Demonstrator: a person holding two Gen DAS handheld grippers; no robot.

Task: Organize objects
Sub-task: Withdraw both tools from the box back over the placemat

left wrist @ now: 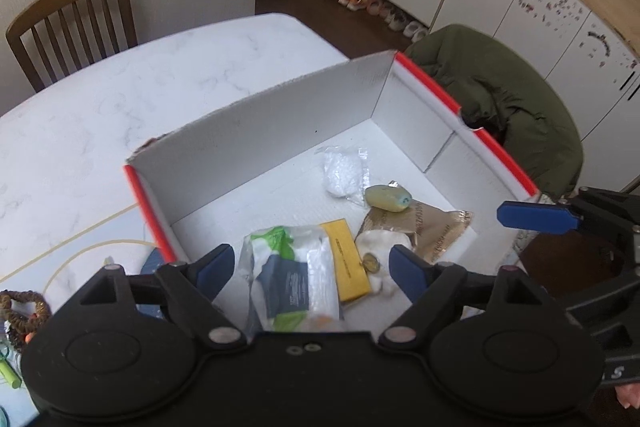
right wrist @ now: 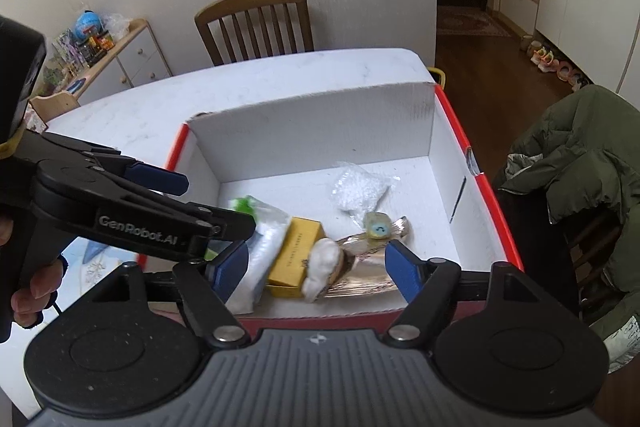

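Left wrist view: left gripper (left wrist: 310, 265) hangs over the near edge of the box (left wrist: 260, 131), jaws spread wide, nothing between them. The box is white inside with red rims and sits on the marble table (left wrist: 140, 67). Inside, near side: a white-green packet (left wrist: 292, 279), with a yellow card (left wrist: 346, 261) just right of it. A white pouch (left wrist: 380, 247) with a small round charm touches the card's right edge and lies partly on a gold sachet (left wrist: 424, 231). Farther in: a pale green lump (left wrist: 388, 198), and behind it a clear bag (left wrist: 344, 173) of white bits. The right gripper (left wrist: 538, 215) enters from the right, above the box's right rim. Beads (left wrist: 24, 311) lie on the table at far left.

Right wrist view: right gripper (right wrist: 316, 271) is also held wide, empty, over the box's near wall (right wrist: 320, 319). The left gripper (right wrist: 156, 179) crosses from the left, a hand (right wrist: 32, 287) on its grip. Same contents show: packet (right wrist: 264, 243), card (right wrist: 296, 259), pouch (right wrist: 324, 263), sachet (right wrist: 360, 267), lump (right wrist: 378, 227), bag (right wrist: 358, 193). A chair (right wrist: 256, 23) stands beyond the table; a green jacket (right wrist: 580, 155) hangs at right.
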